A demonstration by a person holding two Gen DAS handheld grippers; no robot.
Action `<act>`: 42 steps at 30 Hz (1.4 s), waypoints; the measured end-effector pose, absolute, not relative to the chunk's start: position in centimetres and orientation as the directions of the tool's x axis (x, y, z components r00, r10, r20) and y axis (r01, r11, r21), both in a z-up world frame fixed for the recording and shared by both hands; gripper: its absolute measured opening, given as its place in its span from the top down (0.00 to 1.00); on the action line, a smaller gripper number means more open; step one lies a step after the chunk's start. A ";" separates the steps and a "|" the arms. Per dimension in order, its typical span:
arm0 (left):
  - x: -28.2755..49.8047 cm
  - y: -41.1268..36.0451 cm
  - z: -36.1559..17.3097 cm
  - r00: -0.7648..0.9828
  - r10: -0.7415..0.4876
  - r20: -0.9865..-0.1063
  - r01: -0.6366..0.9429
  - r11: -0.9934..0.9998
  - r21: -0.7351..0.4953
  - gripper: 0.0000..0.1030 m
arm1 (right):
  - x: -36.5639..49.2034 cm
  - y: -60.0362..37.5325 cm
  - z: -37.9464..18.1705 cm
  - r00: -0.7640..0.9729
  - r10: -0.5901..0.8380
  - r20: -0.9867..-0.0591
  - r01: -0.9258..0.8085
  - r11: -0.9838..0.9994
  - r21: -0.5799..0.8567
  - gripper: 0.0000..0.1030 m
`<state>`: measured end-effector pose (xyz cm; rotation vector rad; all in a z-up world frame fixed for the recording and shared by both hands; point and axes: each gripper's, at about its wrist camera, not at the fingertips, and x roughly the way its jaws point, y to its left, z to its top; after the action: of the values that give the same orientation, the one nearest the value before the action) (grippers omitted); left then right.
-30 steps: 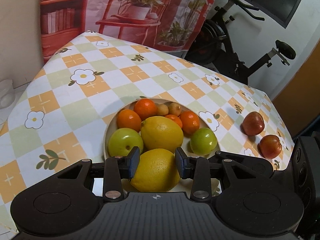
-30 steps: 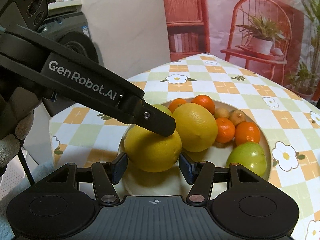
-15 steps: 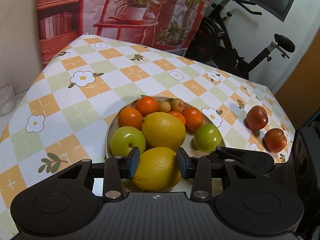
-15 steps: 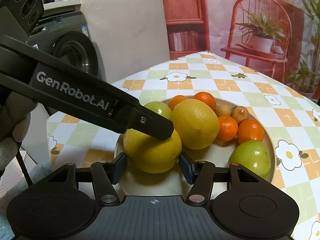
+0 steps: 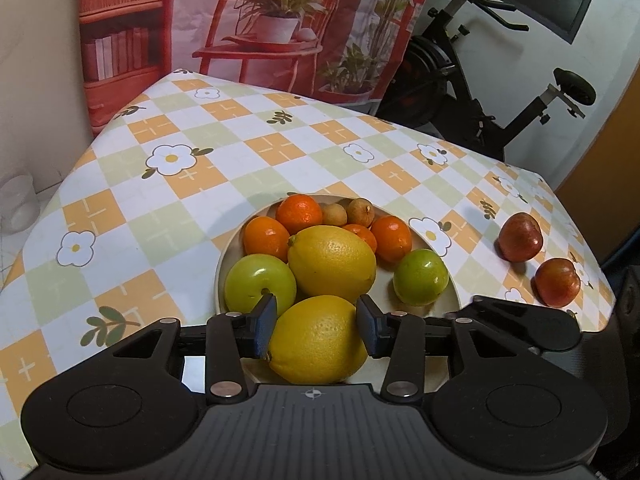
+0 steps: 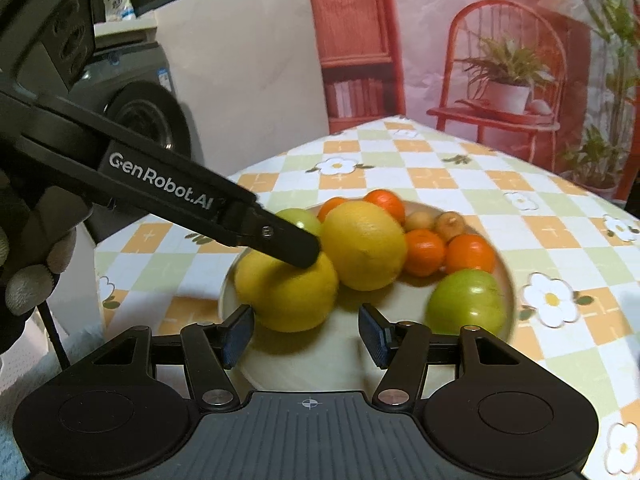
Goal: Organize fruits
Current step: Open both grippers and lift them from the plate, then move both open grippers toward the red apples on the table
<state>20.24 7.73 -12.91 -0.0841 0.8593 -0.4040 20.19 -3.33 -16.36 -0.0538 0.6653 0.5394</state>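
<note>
A cream plate (image 5: pixel 218 280) on the checked tablecloth holds two lemons, two green fruits, several oranges and two small brown fruits. The near lemon (image 5: pixel 316 344) rests at the plate's front edge between the pads of my left gripper (image 5: pixel 316 330), whose jaws are opening and no longer squeeze it. In the right wrist view one left finger (image 6: pixel 280 240) lies across the top of that lemon (image 6: pixel 288 296). My right gripper (image 6: pixel 306 336) hovers open just in front of the same lemon, with nothing between its pads. The second lemon (image 5: pixel 332 264) sits behind it.
Two red fruits (image 5: pixel 520 236) (image 5: pixel 558 282) lie on the cloth to the right of the plate, near the table's edge. A gloved hand (image 6: pixel 32 264) holds the left gripper. An exercise bike (image 5: pixel 480 92) stands behind the table, a washing machine (image 6: pixel 140 112) beside it.
The left pads have spread apart from the near lemon, which stays in the plate. The right gripper has backed off a little, so the lemon sits ahead of its pads.
</note>
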 end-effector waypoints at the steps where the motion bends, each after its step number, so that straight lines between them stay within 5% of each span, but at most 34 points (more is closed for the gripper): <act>1: 20.2 7.7 -12.9 0.583 -0.378 -0.719 0.310 0.922 -0.232 0.54 | 20.0 -3.8 -16.3 0.663 0.455 -0.594 -0.487 0.865 0.119 0.47; 29: 19.7 5.4 -12.6 0.618 -0.277 -0.736 0.244 0.957 -0.155 0.56 | 13.5 -24.0 -14.3 0.919 0.101 -0.382 -0.081 0.994 0.068 0.47; 42: 19.6 4.0 -12.0 0.628 -0.235 -0.742 0.235 0.966 -0.107 0.56 | 12.5 -28.2 -17.2 0.902 0.034 -0.430 -0.017 0.999 0.043 0.36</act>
<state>19.56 3.99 -12.03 0.0000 0.8504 -0.2690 12.47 -28.17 -17.23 0.0387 0.4453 0.0260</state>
